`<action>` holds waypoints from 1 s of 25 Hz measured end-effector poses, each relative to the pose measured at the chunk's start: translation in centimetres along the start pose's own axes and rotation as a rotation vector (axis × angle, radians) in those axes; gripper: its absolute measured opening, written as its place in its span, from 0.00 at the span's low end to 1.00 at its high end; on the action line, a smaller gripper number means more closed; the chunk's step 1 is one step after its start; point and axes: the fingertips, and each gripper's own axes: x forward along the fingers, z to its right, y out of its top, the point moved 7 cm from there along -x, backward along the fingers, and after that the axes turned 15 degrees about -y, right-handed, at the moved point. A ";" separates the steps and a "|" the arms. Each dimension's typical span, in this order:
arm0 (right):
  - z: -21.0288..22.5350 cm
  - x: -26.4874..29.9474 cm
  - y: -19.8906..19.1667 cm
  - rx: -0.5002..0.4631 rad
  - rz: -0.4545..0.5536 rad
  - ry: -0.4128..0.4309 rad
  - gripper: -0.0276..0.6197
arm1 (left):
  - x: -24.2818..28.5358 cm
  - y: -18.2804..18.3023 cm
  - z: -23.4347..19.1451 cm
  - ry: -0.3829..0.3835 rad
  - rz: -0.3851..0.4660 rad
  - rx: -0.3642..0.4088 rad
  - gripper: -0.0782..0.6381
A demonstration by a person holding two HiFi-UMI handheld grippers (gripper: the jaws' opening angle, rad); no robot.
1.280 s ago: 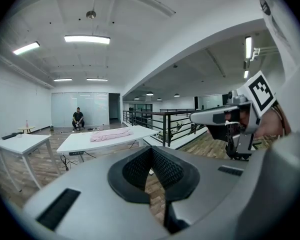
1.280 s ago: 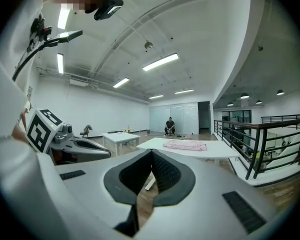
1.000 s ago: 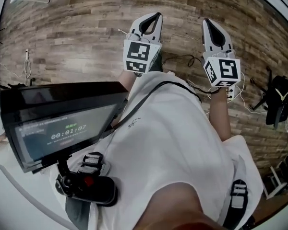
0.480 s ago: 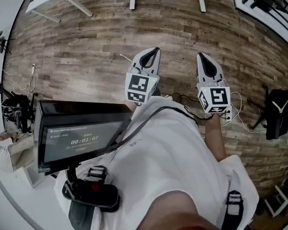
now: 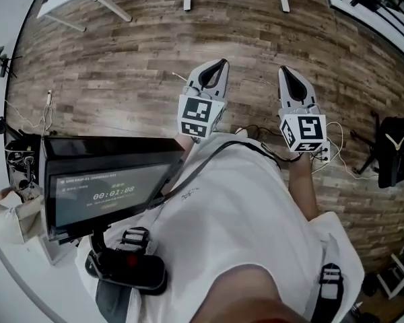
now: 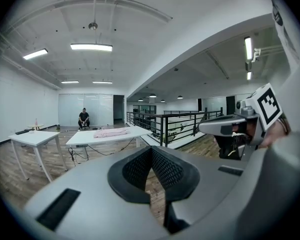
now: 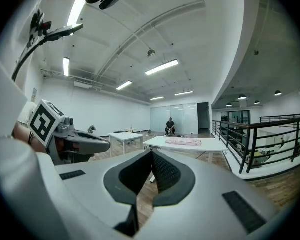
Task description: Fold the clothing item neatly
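The clothing item is a pink garment [image 6: 110, 132] lying flat on a white table [image 6: 90, 139] far across the room; in the right gripper view the pink garment [image 7: 182, 141] lies on that same table [image 7: 212, 145]. My left gripper [image 5: 220, 62] and right gripper [image 5: 285, 69] are held side by side in front of the person's white shirt, above the wooden floor. Both point roughly level toward the table. In its own view the left gripper [image 6: 151, 151] is shut with its pads together and nothing between them. The right gripper [image 7: 151, 154] is shut and empty as well.
A dark screen [image 5: 101, 187] on a chest mount sits at the lower left. Cables [image 5: 337, 155] trail on the floor near the right gripper, and a black stand [image 5: 394, 150] is at the right. A second white table [image 6: 32, 138], a railing [image 6: 162, 120] and a seated person [image 6: 83, 118] lie ahead.
Both grippers have moved forward over the floor together, still shut and empty. White table legs have come into the top of the head view. Over the last half second little has shifted.
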 end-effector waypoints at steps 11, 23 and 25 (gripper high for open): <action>0.4 3.7 1.6 0.062 0.043 -0.031 0.05 | 2.4 1.8 -2.8 0.023 0.040 -0.025 0.11; 0.2 4.2 1.7 0.061 0.061 -0.023 0.05 | 2.8 1.5 -3.4 0.024 0.041 -0.004 0.11; 0.0 4.3 1.5 0.059 0.065 -0.027 0.05 | 2.8 1.4 -3.5 0.020 0.046 0.001 0.11</action>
